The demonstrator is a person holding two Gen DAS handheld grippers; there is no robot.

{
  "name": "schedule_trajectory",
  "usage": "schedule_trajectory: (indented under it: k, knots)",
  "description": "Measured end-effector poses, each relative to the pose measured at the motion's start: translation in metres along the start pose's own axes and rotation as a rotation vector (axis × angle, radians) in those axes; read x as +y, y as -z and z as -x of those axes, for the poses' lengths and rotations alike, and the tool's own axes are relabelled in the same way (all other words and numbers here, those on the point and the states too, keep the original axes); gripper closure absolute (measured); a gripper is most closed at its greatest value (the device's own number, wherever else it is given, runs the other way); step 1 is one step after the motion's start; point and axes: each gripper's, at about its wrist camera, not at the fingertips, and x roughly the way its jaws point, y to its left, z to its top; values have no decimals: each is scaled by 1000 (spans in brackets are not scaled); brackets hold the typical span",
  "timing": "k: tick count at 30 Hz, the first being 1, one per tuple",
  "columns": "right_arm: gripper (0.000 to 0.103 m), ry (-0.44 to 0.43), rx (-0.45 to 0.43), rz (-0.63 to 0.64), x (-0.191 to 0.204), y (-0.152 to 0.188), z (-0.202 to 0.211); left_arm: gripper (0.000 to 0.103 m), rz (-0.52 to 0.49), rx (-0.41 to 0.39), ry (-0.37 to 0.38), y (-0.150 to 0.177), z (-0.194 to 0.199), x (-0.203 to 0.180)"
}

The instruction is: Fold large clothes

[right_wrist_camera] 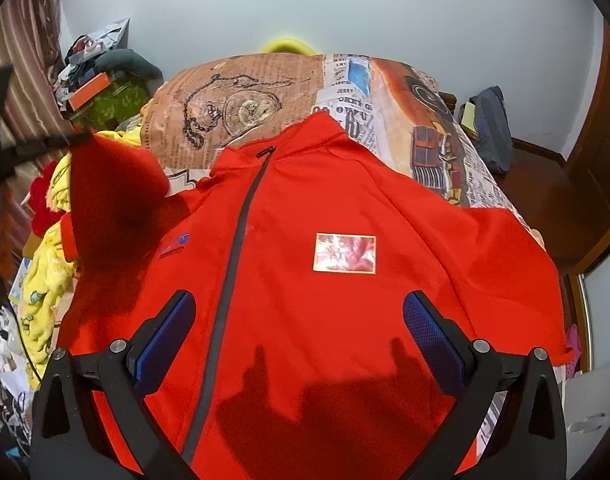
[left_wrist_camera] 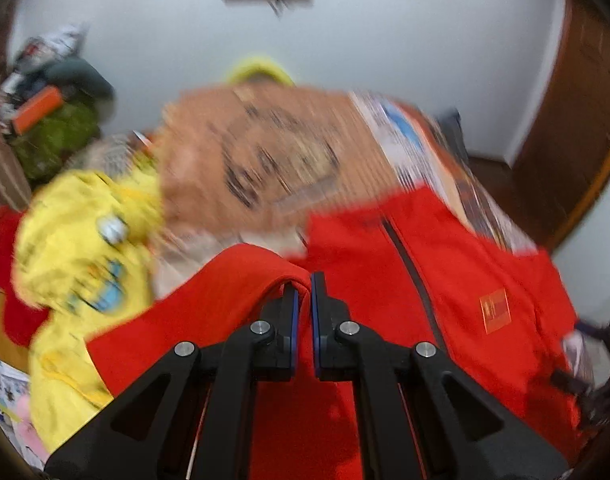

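A large red zip jacket (right_wrist_camera: 345,208) with a flag patch (right_wrist_camera: 344,253) lies front-up on the bed. My left gripper (left_wrist_camera: 304,284) is shut on the red sleeve (left_wrist_camera: 209,304), a fold of cloth pinched between its blue pads. In the right wrist view that sleeve (right_wrist_camera: 113,184) hangs lifted at the left, over the jacket's chest, with the left gripper's black arm (right_wrist_camera: 37,144) behind it. My right gripper (right_wrist_camera: 299,312) hovers open above the jacket's lower front, its fingers wide apart and nothing between them.
A printed newspaper-pattern bedspread (right_wrist_camera: 245,96) covers the bed. Yellow clothes (right_wrist_camera: 45,292) and other garments are piled along the bed's left side. A cluttered heap with an orange box (right_wrist_camera: 91,88) stands at the back left. A dark bag (right_wrist_camera: 491,128) leans at the right.
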Motion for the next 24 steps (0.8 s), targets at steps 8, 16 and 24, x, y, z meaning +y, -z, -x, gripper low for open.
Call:
schedule_trajectory:
  k: [8, 16, 24]
  knots:
    - [0, 6, 21, -5, -9, 9, 0, 99, -87, 254, 105, 69, -64, -57]
    - [0, 15, 23, 33, 0, 9, 9, 60, -110, 313, 153, 89, -65, -62]
    - [0, 22, -22, 143, 44, -15, 17, 45, -44, 166, 96, 64, 5, 2]
